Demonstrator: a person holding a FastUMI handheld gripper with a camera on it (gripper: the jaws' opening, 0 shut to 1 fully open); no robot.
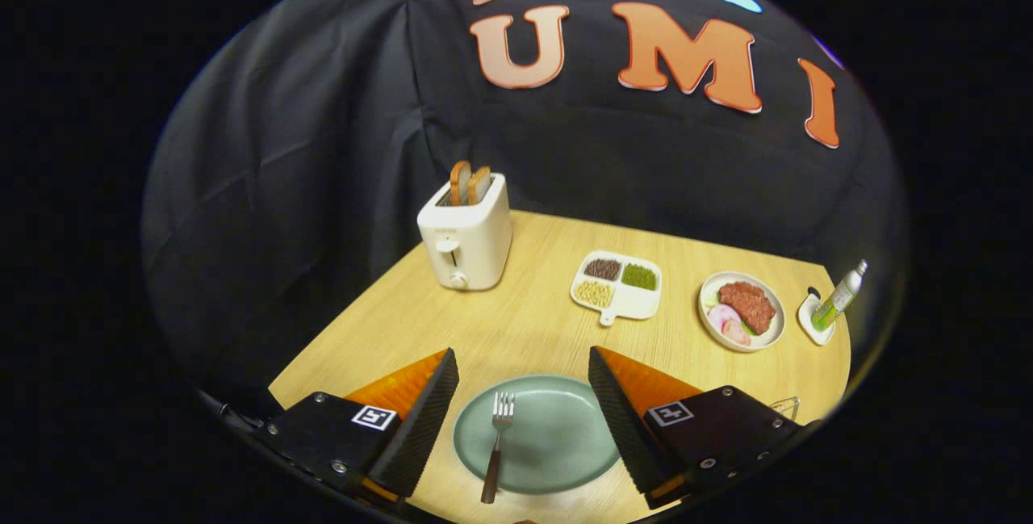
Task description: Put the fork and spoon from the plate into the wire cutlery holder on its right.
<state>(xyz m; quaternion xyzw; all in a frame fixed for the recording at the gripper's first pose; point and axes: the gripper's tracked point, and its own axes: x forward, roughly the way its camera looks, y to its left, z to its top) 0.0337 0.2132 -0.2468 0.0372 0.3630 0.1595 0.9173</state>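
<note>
A grey-green plate (565, 443) lies on the wooden table, between my two fingers and below them. A fork (496, 443) with a dark handle rests on its left half, tines pointing away from me. My gripper (523, 370) hangs above the plate, open wide, with nothing between its fingers. A bit of the wire cutlery holder (787, 405) peeks out beyond the right finger's body, to the right of the plate. I see no spoon on the plate.
A white toaster (466, 237) with two bread slices stands at the back left. Beyond the plate are a divided white dish of beans (617, 287), a plate of meat (742, 310) and a small bottle on a white holder (835, 302).
</note>
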